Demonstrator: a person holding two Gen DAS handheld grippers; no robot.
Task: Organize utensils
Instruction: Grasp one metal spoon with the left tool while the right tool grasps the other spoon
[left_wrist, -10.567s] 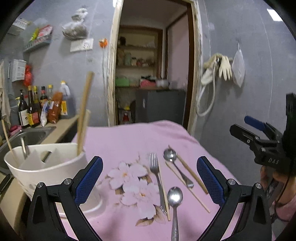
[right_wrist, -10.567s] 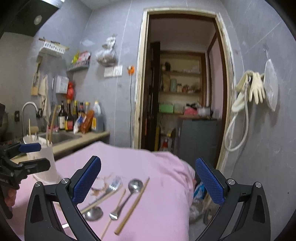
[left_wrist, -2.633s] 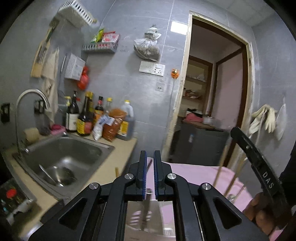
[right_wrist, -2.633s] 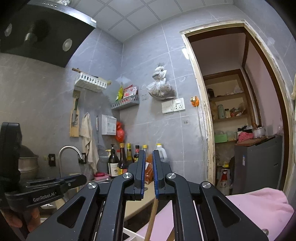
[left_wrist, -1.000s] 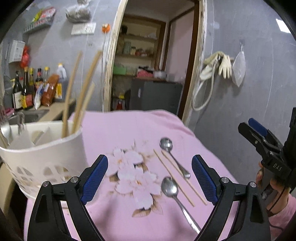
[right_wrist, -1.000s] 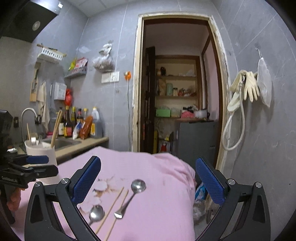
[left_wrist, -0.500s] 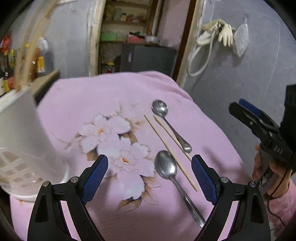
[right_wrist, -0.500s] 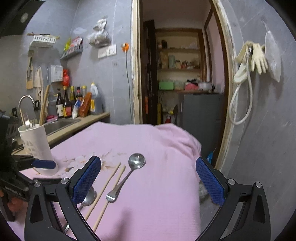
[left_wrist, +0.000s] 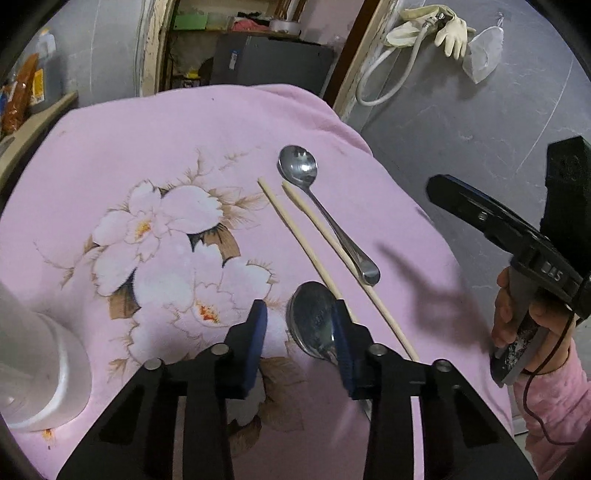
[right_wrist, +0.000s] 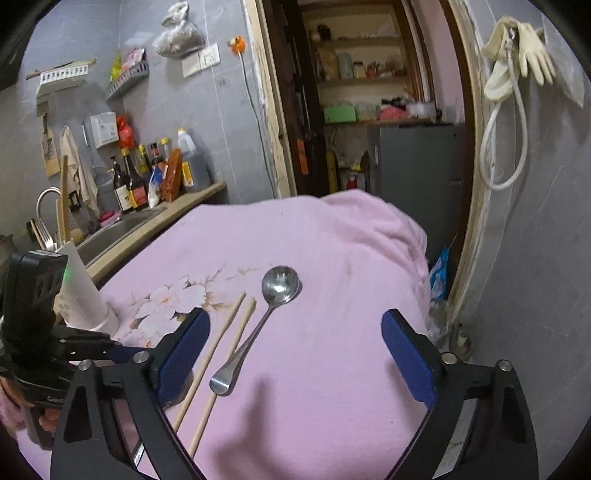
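Closing left gripper (left_wrist: 299, 325) around near spoon (left_wrist: 312, 319), chopsticks (left_wrist: 295, 225) beside, right gripper (right_wrist: 293, 345) wide, narrowing, empty.

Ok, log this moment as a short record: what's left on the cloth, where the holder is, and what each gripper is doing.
surface: pink floral cloth
loose utensils: near spoon, far spoon, two chopsticks
holder: white utensil holder, at the cloth's left edge
left gripper: fingers closing over the near spoon's bowl, which lies partly between them; contact not clear
right gripper: fingers wide, closing slightly, far spoon's handle and the chopsticks lying between them, nothing held
next likely: left picks up the near spoon
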